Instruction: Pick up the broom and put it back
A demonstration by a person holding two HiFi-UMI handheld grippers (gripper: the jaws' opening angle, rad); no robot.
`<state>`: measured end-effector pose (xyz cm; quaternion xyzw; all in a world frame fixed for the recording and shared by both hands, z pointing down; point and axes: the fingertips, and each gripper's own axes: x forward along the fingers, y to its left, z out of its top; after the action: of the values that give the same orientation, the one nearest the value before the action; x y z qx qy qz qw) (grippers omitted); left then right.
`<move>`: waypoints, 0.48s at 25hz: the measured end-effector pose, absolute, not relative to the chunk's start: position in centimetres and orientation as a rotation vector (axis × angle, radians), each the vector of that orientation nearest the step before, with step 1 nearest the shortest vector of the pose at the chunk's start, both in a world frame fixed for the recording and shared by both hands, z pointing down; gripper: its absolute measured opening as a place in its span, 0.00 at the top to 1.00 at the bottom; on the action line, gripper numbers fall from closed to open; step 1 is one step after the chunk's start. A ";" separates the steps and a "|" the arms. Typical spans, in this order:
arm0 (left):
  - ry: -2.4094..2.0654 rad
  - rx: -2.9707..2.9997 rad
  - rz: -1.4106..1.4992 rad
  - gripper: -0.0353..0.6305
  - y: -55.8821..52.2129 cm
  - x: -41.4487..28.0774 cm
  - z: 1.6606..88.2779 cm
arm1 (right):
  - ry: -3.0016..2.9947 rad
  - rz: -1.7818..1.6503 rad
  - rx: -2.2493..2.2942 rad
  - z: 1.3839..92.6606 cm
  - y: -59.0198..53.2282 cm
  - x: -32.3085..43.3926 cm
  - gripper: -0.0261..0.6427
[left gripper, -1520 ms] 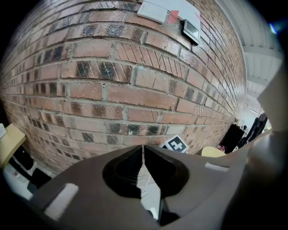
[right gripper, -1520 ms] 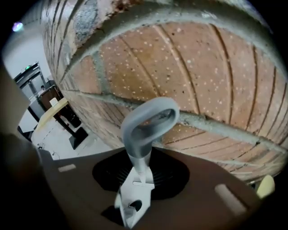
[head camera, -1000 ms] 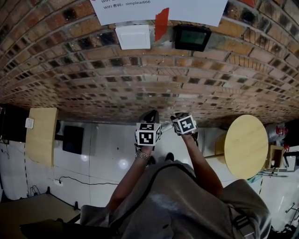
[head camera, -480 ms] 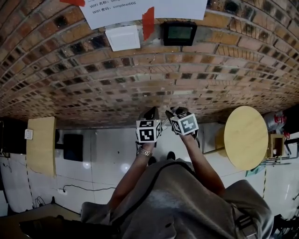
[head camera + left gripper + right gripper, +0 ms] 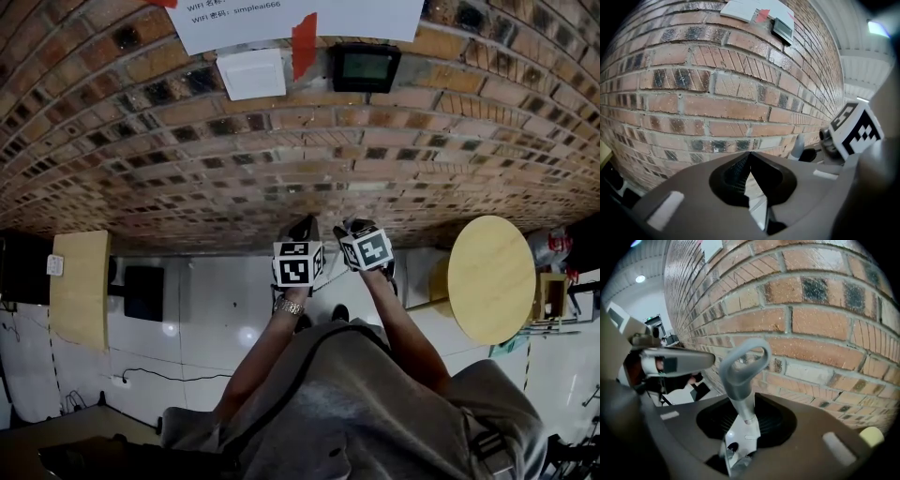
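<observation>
The right gripper (image 5: 745,420) still clamps the broom handle (image 5: 740,376) near the brick wall (image 5: 717,93); the left gripper (image 5: 749,157) stays closed, empty, close beside it.

- Two claws: the left claw (image 5: 749,157) and the right claw (image 5: 746,411).
- One broom (image 5: 740,373).
- One round counter (image 5: 492,278), three o'clock.
- Twelve o'clock: one paper notice (image 5: 300,14), one white wall plate (image 5: 251,73), one black wall screen (image 5: 366,67).

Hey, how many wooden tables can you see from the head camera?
2: a rectangular table at the left, a round table at the right; the person may hide others.
</observation>
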<state>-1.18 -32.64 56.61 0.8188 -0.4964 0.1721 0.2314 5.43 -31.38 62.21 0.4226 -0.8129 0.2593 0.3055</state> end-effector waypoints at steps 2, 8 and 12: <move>-1.386 2.242 0.471 0.94 -32.4 -1.8 56.5 | -2.111 0.702 1.102 65.3 -32.0 5.6 0.81; -1.464 2.163 0.481 0.94 -30.8 -4.8 57.5 | -1.886 0.797 0.976 77.9 -32.8 6.4 0.81; -1.521 2.076 0.505 0.94 -29.1 -6.8 58.6 | -1.886 0.864 0.961 81.6 -34.2 6.1 0.81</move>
<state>-6.85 -29.12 58.62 0.7650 -0.5604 0.1862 0.2569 6.13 -34.17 81.63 0.3824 -0.7505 0.3440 0.4149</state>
